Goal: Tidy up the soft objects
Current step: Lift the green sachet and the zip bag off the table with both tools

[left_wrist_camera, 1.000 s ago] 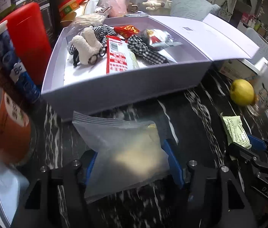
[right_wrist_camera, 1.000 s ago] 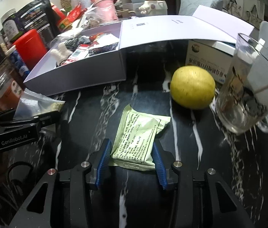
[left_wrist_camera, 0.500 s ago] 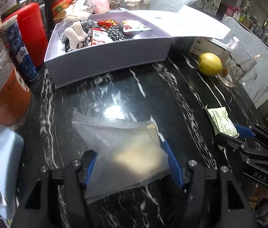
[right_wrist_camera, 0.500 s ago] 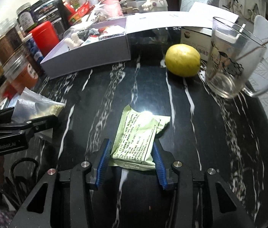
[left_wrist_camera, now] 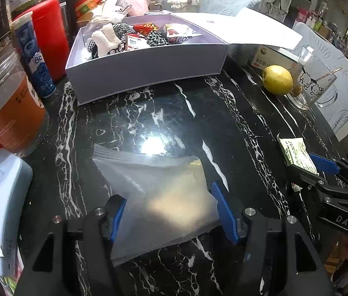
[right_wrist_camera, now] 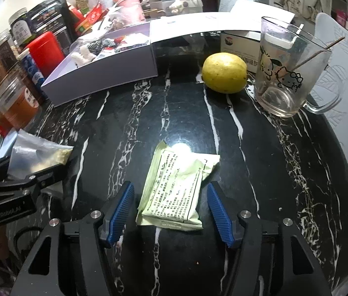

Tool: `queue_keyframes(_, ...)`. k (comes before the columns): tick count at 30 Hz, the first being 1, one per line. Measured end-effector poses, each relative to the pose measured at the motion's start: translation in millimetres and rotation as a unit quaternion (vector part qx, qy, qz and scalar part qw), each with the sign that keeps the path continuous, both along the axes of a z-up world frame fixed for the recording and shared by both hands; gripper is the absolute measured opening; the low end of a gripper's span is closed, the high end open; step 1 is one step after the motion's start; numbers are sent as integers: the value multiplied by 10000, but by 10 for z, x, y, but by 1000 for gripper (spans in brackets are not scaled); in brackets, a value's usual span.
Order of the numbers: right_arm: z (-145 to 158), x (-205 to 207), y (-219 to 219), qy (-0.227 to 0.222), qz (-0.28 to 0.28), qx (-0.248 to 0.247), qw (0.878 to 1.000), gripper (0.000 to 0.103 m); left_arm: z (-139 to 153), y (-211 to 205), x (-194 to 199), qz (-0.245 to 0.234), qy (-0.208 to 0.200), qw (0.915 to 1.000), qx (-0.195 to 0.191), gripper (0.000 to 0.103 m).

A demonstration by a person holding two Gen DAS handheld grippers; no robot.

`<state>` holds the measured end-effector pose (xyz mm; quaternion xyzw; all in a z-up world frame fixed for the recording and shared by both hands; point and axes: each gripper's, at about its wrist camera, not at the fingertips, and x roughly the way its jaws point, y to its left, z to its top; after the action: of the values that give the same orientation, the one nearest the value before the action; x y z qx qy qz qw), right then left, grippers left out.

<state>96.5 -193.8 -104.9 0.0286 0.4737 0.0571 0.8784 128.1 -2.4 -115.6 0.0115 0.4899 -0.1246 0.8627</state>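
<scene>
My left gripper (left_wrist_camera: 171, 212) is shut on a clear zip bag (left_wrist_camera: 159, 194) of pale powder, just above the black marble table (left_wrist_camera: 174, 113). The bag also shows in the right wrist view (right_wrist_camera: 38, 155). My right gripper (right_wrist_camera: 170, 209) is open, its blue pads apart on either side of a pale green sachet (right_wrist_camera: 176, 187) that lies flat on the table. The sachet also shows in the left wrist view (left_wrist_camera: 297, 153). An open lavender box (left_wrist_camera: 149, 64) at the back holds soft items: a white plush, checked cloth and snack packets.
A lemon (right_wrist_camera: 224, 72) and a glass mug (right_wrist_camera: 290, 69) stand at the right. A red canister (left_wrist_camera: 48, 37), a blue tube (left_wrist_camera: 34, 54) and a jar of orange drink (left_wrist_camera: 6, 103) line the left. A white device (left_wrist_camera: 1, 197) lies at the near left.
Both grippers have pulled back from the box toward the near side of the table. The right gripper has opened and let the green sachet go. The left still holds the bag.
</scene>
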Motion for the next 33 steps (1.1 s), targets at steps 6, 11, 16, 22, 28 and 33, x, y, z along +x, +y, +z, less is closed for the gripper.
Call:
queue_keyframes(6, -18, -28, 29, -155, -44, -387, 9991, 37, 2, 36, -19, -10, -52, 10000, -42, 61)
queue_keyframes(11, -11, -54, -54, -176, -71, -40, 9998, 33, 42, 77, -55, -9, -99, 9997, -228, 61)
queue_keyframes(16, 28, -152, -26, -131, 79, 313, 9994, 33, 143, 88, -118, -62, -269, 9994, -221, 61)
queue_keyframes(22, 123, -254, 94, -139, 390, 624, 9972, 33, 297, 77, -199, -172, -419, 9984, -329, 61)
queue_keyframes(28, 319, -321, 153, -324, 637, 924, 9932, 33, 529, 117, -265, -173, -692, 9966, -401, 61)
queue_keyframes(33, 524, -328, 189, -558, 793, 905, 9912, 33, 730, 128, -280, -166, -928, 9948, -382, 61)
